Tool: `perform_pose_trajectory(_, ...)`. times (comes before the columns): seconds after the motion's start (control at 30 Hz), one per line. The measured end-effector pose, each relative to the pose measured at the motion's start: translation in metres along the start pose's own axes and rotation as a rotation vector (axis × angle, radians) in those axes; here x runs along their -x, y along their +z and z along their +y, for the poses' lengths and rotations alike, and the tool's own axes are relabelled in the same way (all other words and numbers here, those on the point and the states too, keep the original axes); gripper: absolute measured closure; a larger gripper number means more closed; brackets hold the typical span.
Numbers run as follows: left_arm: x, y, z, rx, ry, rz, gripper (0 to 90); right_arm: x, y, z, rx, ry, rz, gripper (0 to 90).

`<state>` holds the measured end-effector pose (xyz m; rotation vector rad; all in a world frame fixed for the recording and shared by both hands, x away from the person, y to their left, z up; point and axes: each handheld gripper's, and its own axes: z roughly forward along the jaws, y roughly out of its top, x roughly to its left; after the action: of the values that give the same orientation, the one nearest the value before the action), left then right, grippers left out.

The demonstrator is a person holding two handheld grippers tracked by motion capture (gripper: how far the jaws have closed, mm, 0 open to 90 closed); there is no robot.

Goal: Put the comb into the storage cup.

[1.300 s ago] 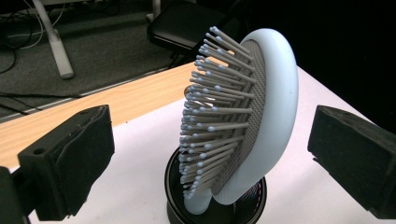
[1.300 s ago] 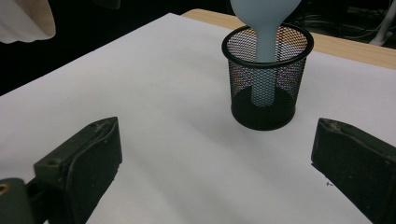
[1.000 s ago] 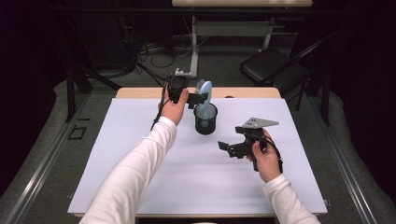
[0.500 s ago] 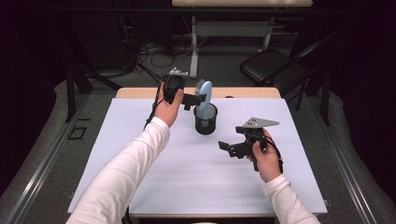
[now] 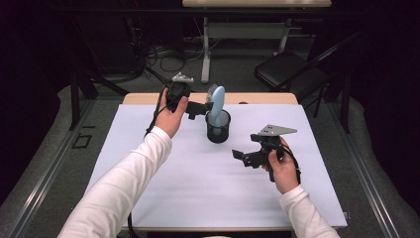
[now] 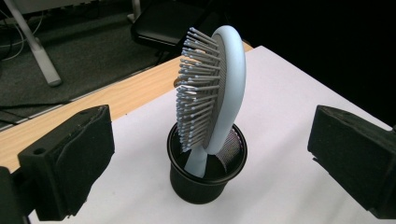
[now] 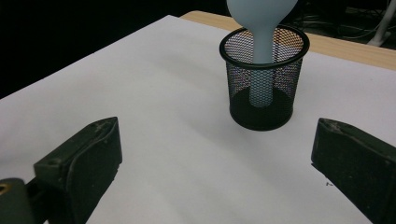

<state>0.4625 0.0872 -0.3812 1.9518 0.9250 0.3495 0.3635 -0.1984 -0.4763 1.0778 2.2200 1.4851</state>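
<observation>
A light blue hairbrush [image 5: 217, 101] stands handle-down in a black mesh cup [image 5: 218, 128] at the back middle of the white table top [image 5: 198, 193]. My left gripper [image 5: 200, 107] is just left of the brush head, open. In the left gripper view its jaws stand wide apart either side of the hairbrush [image 6: 219, 93] and the cup [image 6: 203, 179], touching neither. My right gripper [image 5: 247, 148] hovers open to the right and nearer the front. In the right gripper view the cup [image 7: 264, 93] and the brush handle [image 7: 261, 60] lie ahead of the spread jaws.
A strip of bare wood [image 5: 262, 98] runs along the table's far edge. Beyond it on the floor are a black folding chair [image 5: 287, 69], a desk leg [image 5: 205, 54] and cables [image 5: 163, 57]. Metal rails [image 5: 44, 173] flank the table.
My left hand and gripper have drawn slightly left and back from the brush head. The brush stays in the cup. The right gripper has not moved.
</observation>
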Motion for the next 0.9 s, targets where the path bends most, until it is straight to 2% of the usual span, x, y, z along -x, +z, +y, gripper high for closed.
perform_pose_trajectory(0.23, -0.002, -0.014, -0.008, 0.003, 0.008, -0.024, 0.8, 0.004, -0.002, 0.0, 0.004, 0.007, -0.003, 1.2)
perform_pose_trajectory(0.53, -0.009, -0.027, -0.014, 0.009, -0.002, -0.022, 0.9, 0.006, -0.001, -0.003, -0.005, 0.017, -0.004, 1.3)
perform_pose_trajectory(0.9, -0.008, -0.042, -0.026, 0.004, 0.01, -0.041, 0.9, 0.007, -0.002, -0.003, -0.006, 0.017, -0.006, 1.3)
